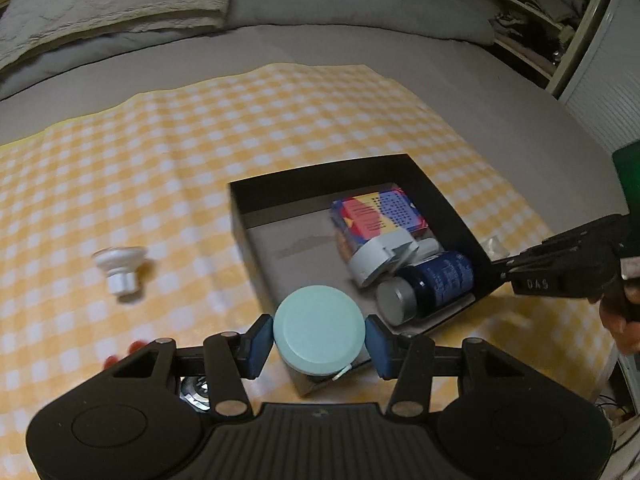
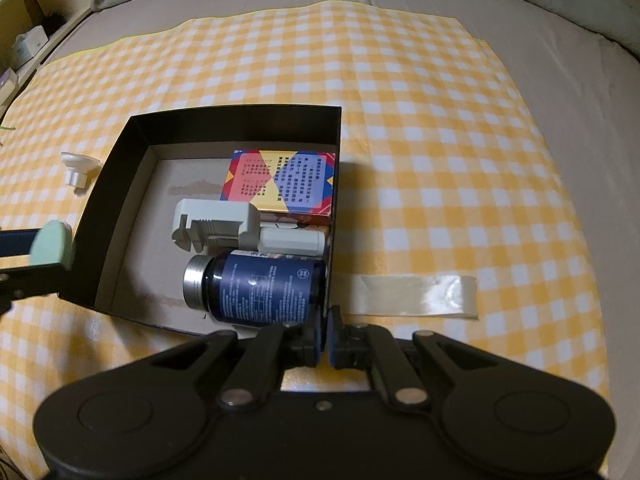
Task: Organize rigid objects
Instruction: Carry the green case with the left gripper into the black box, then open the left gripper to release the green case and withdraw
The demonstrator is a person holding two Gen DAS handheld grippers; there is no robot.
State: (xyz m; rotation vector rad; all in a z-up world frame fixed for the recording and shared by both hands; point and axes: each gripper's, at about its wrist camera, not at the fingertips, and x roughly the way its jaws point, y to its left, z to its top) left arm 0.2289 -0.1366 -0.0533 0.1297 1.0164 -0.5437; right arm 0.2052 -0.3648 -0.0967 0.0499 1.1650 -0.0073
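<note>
resting on a bed, a yellow and white checked cloth (image 2: 420, 80) carries a shallow black box (image 2: 120, 172) with its top open. inside the box, against its right wall, lie a colourful printed carton (image 2: 280, 180), a pale grey plastic clip-like piece (image 2: 216, 224), a small white tube (image 2: 292, 240) and a dark blue bottle (image 2: 264, 288) with a silver cap, the bottle on its side nearest the camera. the left gripper (image 1: 319, 340) grasps a round mint-green container (image 1: 319, 330), its blue pads pressed to either side of the lid; the container hangs over the near left corner of the box, seen from the left wrist view. the right gripper (image 2: 325, 334) has its fingers clenched together at the near right corner of the box, right at the wall; whether they pinch the wall's edge i cannot tell. a white knob-shaped piece (image 1: 120, 268) lies on the cloth to the left of the box, apart from it. a strip of clear tape (image 2: 416, 294) lies flat on the cloth just right of the box.
</note>
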